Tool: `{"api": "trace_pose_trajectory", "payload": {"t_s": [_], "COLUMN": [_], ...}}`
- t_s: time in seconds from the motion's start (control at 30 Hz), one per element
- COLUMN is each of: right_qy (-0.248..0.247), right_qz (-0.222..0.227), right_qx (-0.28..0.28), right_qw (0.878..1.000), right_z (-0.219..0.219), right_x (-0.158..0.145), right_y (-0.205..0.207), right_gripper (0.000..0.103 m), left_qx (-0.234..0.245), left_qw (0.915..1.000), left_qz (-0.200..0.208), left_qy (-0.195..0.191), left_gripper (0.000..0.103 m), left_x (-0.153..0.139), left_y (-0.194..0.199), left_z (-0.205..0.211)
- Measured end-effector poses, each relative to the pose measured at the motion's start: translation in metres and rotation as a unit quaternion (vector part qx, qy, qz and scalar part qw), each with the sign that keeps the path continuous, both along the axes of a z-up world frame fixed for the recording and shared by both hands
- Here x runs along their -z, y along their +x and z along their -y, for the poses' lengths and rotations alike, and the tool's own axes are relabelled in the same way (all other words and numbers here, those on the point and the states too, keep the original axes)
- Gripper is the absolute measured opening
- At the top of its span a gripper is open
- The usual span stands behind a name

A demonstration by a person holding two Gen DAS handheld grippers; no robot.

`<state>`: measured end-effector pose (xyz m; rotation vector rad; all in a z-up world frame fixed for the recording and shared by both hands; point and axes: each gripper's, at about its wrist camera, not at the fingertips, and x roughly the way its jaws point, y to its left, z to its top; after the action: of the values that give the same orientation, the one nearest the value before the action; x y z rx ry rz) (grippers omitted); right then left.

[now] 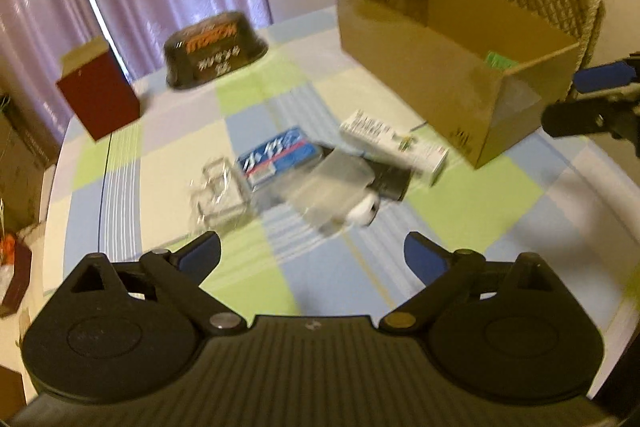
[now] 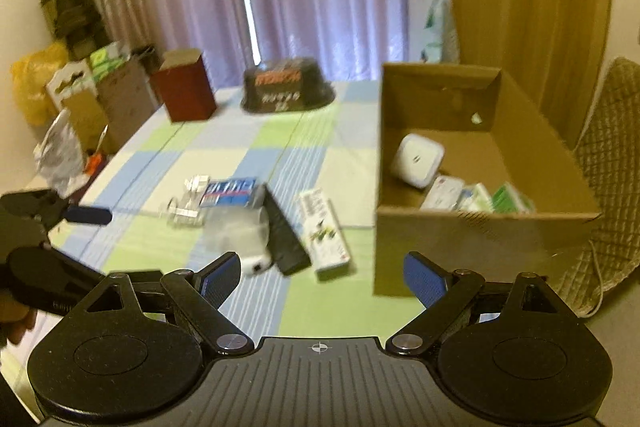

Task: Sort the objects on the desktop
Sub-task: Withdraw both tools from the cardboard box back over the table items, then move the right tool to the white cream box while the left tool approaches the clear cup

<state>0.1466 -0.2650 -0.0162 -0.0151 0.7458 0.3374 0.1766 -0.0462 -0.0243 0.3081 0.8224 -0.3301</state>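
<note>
A cluster of small items lies mid-table on the checked cloth. It holds a blue packet, a long white carton, a black block, a translucent plastic piece over a small white item, and a clear plastic thing. My left gripper hovers open just short of them, holding nothing. My right gripper is open and empty too, between the white carton and the open cardboard box. In the box lie a white cube device and several small packets.
A dark red carton and an upturned black bowl pack stand at the table's far side. A quilted chair is behind the cardboard box. Bags and boxes crowd the floor at left. Each gripper shows at the edge of the other's view.
</note>
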Motion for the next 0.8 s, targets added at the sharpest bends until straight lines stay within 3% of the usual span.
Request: {"api": "trace_pose_trajectory", "payload": {"t_s": [0.3, 0.8], "right_qy": [-0.019, -0.036], "right_qz": [-0.008, -0.009], "right_qx": [-0.025, -0.002], "right_qw": [0.999, 0.999], "right_z": [-0.022, -0.043], "right_x": [0.047, 0.095], "right_y": [0.010, 0.044], "right_gripper": [0.091, 0.090], "left_qx": [-0.013, -0.023], "left_qw": [0.9999, 0.9993], "left_qz": [-0.002, -0.021], "left_qy": [-0.007, -0.019], "left_gripper": [0.097, 0.097], "left_x": [0.025, 0.049], "left_y": [0.012, 0.036], "left_z": [-0.016, -0.032]}}
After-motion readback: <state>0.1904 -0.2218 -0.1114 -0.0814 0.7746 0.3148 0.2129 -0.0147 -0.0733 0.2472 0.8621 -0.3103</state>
